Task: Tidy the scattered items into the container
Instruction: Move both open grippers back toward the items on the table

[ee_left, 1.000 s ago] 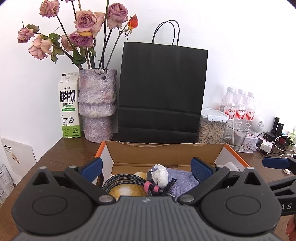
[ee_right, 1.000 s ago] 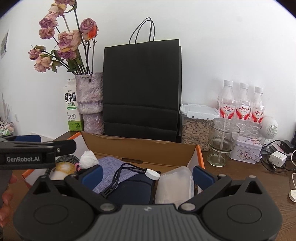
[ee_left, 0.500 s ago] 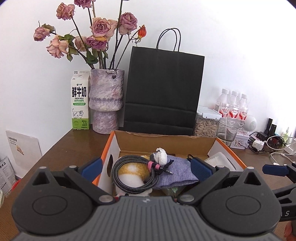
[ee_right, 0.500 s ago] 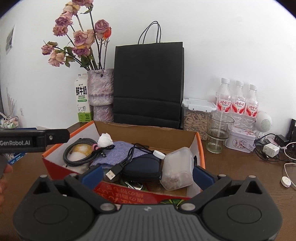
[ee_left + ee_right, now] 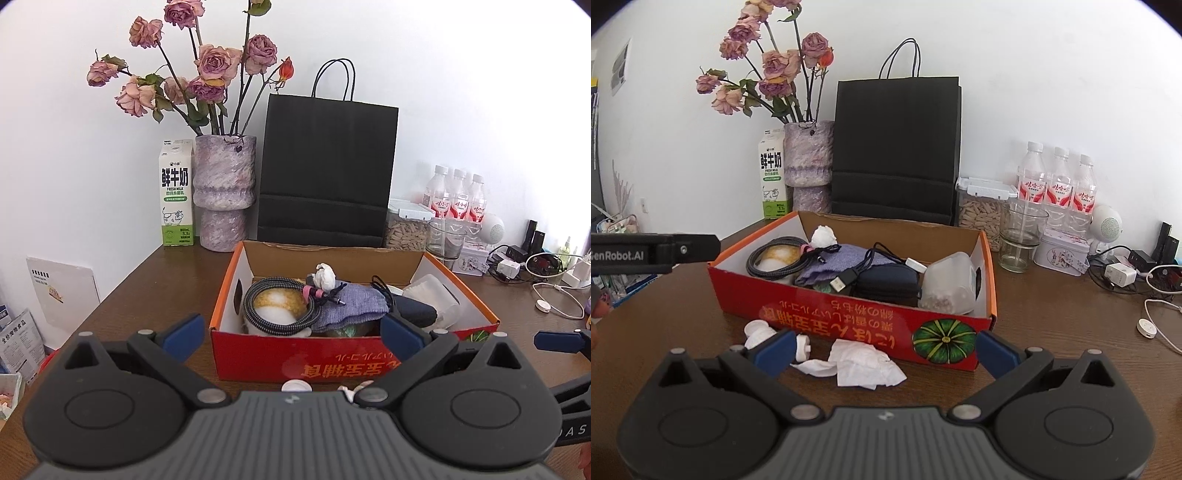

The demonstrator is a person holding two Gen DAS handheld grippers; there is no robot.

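A red and orange cardboard box sits mid-table. It holds a coiled braided cable, a white tissue ball, a purple cloth, a dark pouch, a USB cable and a clear plastic tub. On the table in front of the box lie a crumpled white tissue and small white pieces. My left gripper and right gripper are both open and empty, held back from the box's near side.
Behind the box stand a black paper bag, a vase of dried roses, a milk carton, a seed jar, a glass, three bottles, a tin. Chargers and cables lie right.
Both grippers have pulled back and up from over the box, so the whole box and the tissue in front of it now show. Both stay open.
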